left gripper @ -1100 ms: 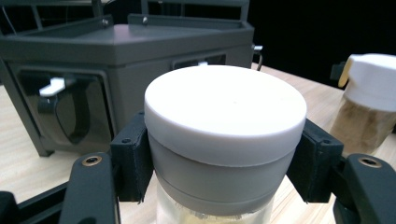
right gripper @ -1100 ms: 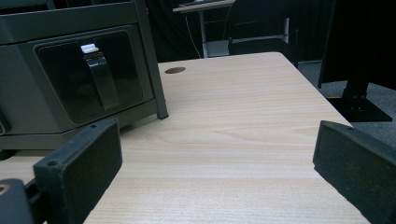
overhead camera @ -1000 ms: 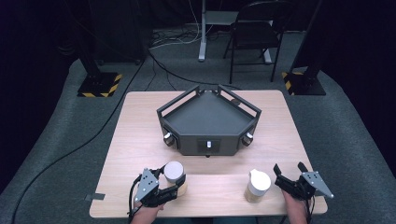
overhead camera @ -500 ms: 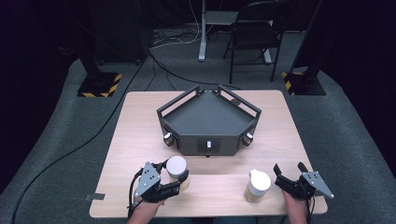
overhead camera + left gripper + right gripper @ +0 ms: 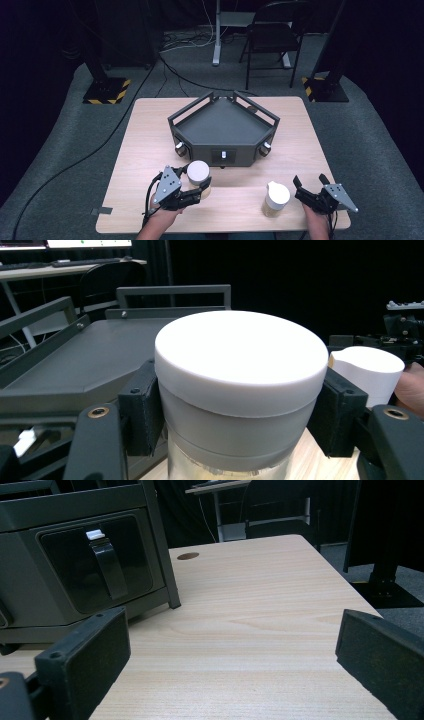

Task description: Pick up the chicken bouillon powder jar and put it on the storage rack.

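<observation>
A: We see the left gripper [image 5: 200, 189] clamped on the white-lidded jar [image 5: 198, 172], near the counter's [image 5: 150, 130] front edge, just before the grey tray [image 5: 222, 125].

B: We note the right gripper [image 5: 305, 187] spread wide, holding nothing; second jar [image 5: 276, 198] stands beside it.

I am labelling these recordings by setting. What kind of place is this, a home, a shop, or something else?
Most likely a lab or recording studio, not a home. Black curtains surround a lone wooden table, stands with hazard-striped bases flank it, and cables run over the grey carpet.
</observation>
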Tool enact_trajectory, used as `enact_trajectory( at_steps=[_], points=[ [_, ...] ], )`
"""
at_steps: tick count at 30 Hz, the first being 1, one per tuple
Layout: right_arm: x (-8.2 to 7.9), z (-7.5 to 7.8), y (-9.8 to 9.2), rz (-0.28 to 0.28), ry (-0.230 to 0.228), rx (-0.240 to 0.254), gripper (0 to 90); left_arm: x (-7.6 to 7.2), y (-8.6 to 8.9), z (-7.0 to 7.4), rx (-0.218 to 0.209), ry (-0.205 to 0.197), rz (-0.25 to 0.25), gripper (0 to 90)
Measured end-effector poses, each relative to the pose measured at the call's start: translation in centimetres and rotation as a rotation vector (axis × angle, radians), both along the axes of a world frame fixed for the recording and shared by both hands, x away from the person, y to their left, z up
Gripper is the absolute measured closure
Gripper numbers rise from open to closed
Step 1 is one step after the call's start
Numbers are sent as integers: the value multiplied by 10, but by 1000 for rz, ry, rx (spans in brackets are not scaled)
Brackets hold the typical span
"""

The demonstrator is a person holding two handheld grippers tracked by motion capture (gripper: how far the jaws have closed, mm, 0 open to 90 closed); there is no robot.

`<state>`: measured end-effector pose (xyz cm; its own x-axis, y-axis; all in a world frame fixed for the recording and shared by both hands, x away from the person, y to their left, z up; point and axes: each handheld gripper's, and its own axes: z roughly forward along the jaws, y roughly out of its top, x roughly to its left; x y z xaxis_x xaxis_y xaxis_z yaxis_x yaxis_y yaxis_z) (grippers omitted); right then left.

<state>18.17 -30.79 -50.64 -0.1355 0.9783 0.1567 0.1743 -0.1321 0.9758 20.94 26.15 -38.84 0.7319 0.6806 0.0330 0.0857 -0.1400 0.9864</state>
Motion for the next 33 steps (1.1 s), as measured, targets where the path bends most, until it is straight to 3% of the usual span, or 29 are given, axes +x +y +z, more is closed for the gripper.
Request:
enact_trajectory(
  at_steps=[17, 29, 33],
  points=[
    [0, 0, 1, -8, 2, 2, 0, 16, -21, 23, 1, 2, 12, 332],
    [1, 1, 1, -2, 4, -6, 0, 31, -42, 40, 16, -27, 15, 332],
    [1, 1, 0, -2, 5, 0, 0, 32, -48, 43, 2, -30, 21, 333]
  ],
)
